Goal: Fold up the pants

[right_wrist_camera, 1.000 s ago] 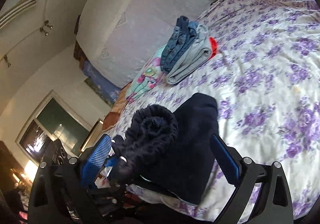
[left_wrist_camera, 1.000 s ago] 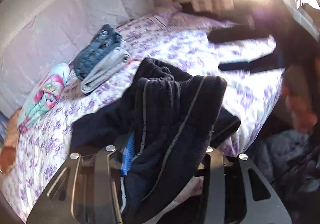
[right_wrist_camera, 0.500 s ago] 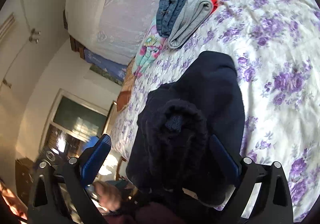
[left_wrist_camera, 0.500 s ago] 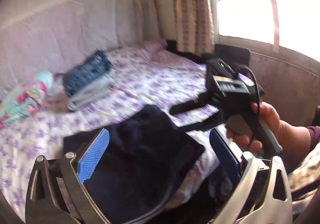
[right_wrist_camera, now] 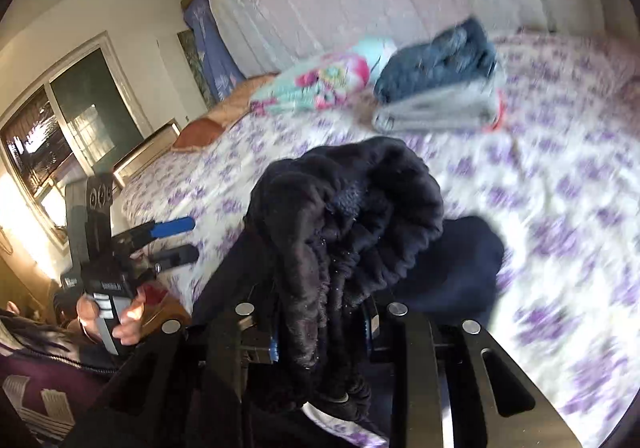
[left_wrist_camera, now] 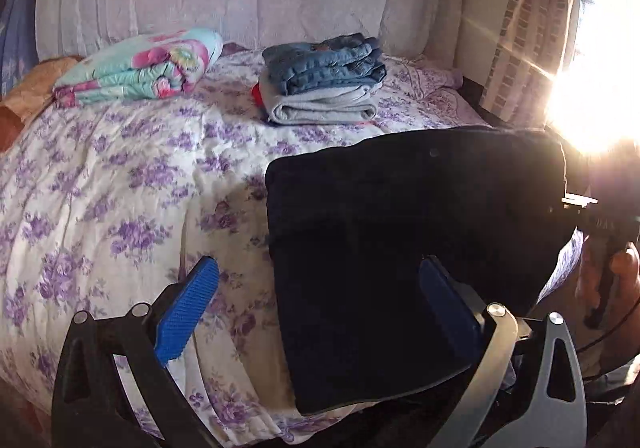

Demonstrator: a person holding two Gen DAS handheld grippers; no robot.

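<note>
1. Now, at the near edge of the floral bed (left_wrist_camera: 120,183), we have the dark pants (left_wrist_camera: 400,240) lying lower right of centre in the left wrist view, one part spread flat and smooth, its lower end draped over the mattress edge.

2. Our left gripper (left_wrist_camera: 316,304) hovers over that flat panel with its blue pads (left_wrist_camera: 188,308) spread wide, holding nothing; one pad sits over the sheet, the other over the dark cloth.

3. Our right gripper (right_wrist_camera: 320,340), low centre in the right wrist view, is clamped on a thick bunch of the pants (right_wrist_camera: 348,232), which rises as a fuzzy, crumpled mound in the middle of that frame.

4. We judge the fabric soft, thick and fleecy, with some weight: it slumps and holds no crease, so loose ends will sag and drag.

5. Grip looks easy, not slippery; the bunched end appears to be a gathered edge, though we cannot tell whether waistband or cuff.

6. We would pinch the free corner of the flat panel, at its left edge in the left wrist view, so both ends can be pulled taut before laying the fold.

7. Folded jeans (left_wrist_camera: 324,63) on a grey garment (left_wrist_camera: 320,107) wait upper centre, a bright blanket (left_wrist_camera: 140,67) upper left.
</note>
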